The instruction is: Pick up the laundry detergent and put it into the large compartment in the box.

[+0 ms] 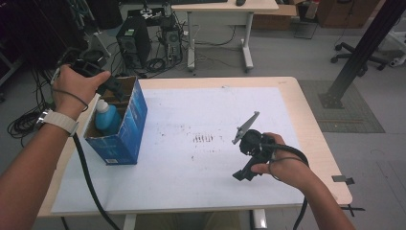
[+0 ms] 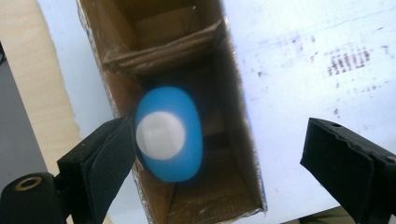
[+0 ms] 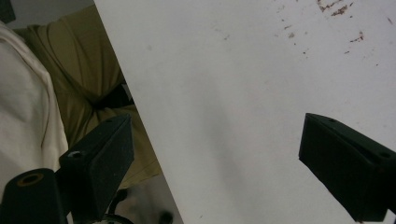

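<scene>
The light wooden surface (image 1: 316, 124) carries a white sheet (image 1: 201, 115) marked with dark smudges near its middle. At the sheet's left edge stands an open-topped blue cardboard box (image 1: 125, 129) with brown inner walls and a cardboard divider (image 2: 163, 46) across it. Inside the box, in the compartment nearer the person, a light blue plastic bottle with a white cap (image 2: 169, 133) stands upright.

The left tongs (image 2: 215, 154) hang above the open box, pointing down into it. Their jaws stand wide apart and empty; one jaw lies over the box's left wall just beside the bottle, the other over the white sheet outside the box. Nothing is clamped.

The right tongs (image 3: 215, 163) are held over the sheet's near right part, well apart from the box. Their jaws stand wide apart, with nothing between them.
</scene>
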`<move>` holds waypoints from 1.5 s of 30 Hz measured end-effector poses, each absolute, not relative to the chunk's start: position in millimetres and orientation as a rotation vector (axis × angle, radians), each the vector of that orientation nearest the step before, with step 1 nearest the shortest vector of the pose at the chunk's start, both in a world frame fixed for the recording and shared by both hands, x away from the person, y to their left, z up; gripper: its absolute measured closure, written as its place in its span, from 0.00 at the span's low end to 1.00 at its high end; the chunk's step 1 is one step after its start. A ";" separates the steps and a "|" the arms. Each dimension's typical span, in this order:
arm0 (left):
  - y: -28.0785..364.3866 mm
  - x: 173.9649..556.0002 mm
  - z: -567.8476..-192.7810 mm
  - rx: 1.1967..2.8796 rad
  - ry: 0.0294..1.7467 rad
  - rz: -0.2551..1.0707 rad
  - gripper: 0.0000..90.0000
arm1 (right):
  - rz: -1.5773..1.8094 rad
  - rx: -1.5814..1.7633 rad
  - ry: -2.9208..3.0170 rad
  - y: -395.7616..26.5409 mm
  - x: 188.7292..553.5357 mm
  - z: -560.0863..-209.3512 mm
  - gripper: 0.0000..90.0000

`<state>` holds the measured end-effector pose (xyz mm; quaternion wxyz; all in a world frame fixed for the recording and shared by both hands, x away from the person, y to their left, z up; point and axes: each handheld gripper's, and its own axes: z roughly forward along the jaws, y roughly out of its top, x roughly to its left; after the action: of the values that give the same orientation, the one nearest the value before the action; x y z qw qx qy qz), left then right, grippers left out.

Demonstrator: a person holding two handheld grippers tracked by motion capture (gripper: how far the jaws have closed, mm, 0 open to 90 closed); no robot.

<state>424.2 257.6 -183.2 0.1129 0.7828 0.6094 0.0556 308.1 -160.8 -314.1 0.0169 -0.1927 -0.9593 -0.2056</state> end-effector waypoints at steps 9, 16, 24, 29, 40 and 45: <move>249.7 421.3 -164.4 2.305 1.708 0.191 0.11 | -0.632 -0.605 -2.980 -161.6 307.4 -314.4 0.12; 237.4 418.9 -152.7 2.343 1.627 0.211 0.11 | -0.632 -0.605 -2.982 -161.3 307.5 -312.8 0.12; 224.9 417.3 -146.0 2.386 1.553 0.217 0.10 | -0.628 -0.601 -2.983 -160.0 306.4 -312.2 0.12; 216.5 415.5 -145.0 2.422 1.482 0.201 0.10 | -0.630 -0.603 -2.983 -160.6 305.7 -311.4 0.12; 187.6 410.5 -143.4 2.526 1.272 0.177 0.10 | -0.635 -0.613 -2.983 -161.4 303.9 -310.6 0.12; 176.3 408.7 -143.6 2.552 1.207 0.170 0.10 | -0.634 -0.618 -2.983 -162.3 303.1 -309.8 0.12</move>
<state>408.7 176.3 -143.6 0.1559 0.8913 0.4216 0.0595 303.1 -162.3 -309.8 0.0149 -0.1984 -0.9586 -0.2038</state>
